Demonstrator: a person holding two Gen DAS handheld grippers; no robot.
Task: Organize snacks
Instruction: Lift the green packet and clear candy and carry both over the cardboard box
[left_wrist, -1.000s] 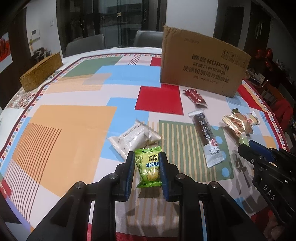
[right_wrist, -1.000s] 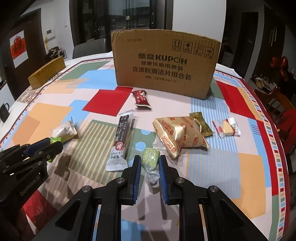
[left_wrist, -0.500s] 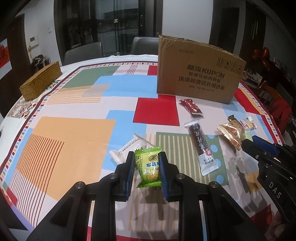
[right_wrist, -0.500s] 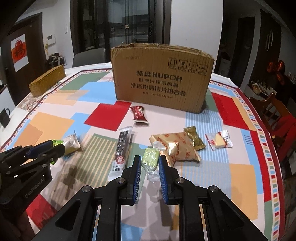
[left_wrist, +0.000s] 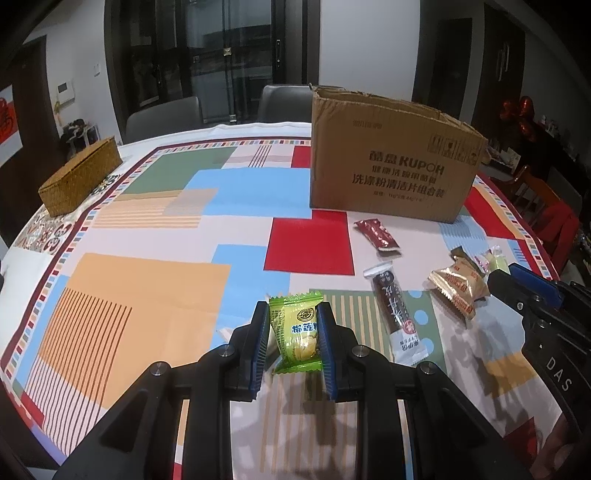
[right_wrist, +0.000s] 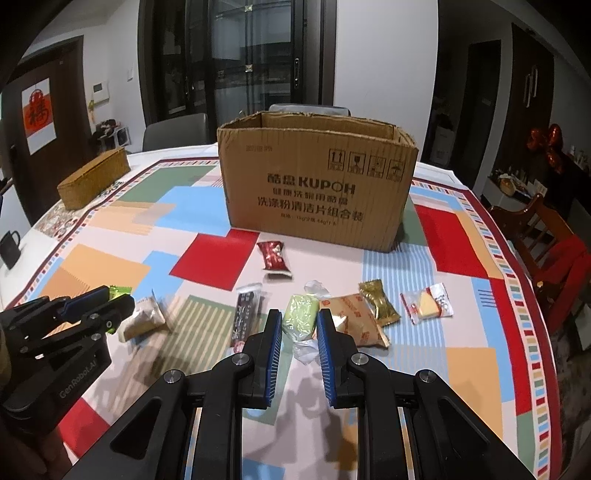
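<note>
Gripping a green candy packet (left_wrist: 295, 332) at lower centre, the left gripper (left_wrist: 293, 341) faces bare tabletop (left_wrist: 147, 288) leftward; the right gripper (right_wrist: 298, 341) clamps a pale-green wrapped sweet (right_wrist: 300, 321). Only the right view shows the cardboard box (right_wrist: 317, 192) open-topped.

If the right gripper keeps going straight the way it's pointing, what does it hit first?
Probably the cardboard box. The right gripper, shut on a pale green candy, points at the box's front wall; it seems raised above the loose snacks, though depth is unclear.
</note>
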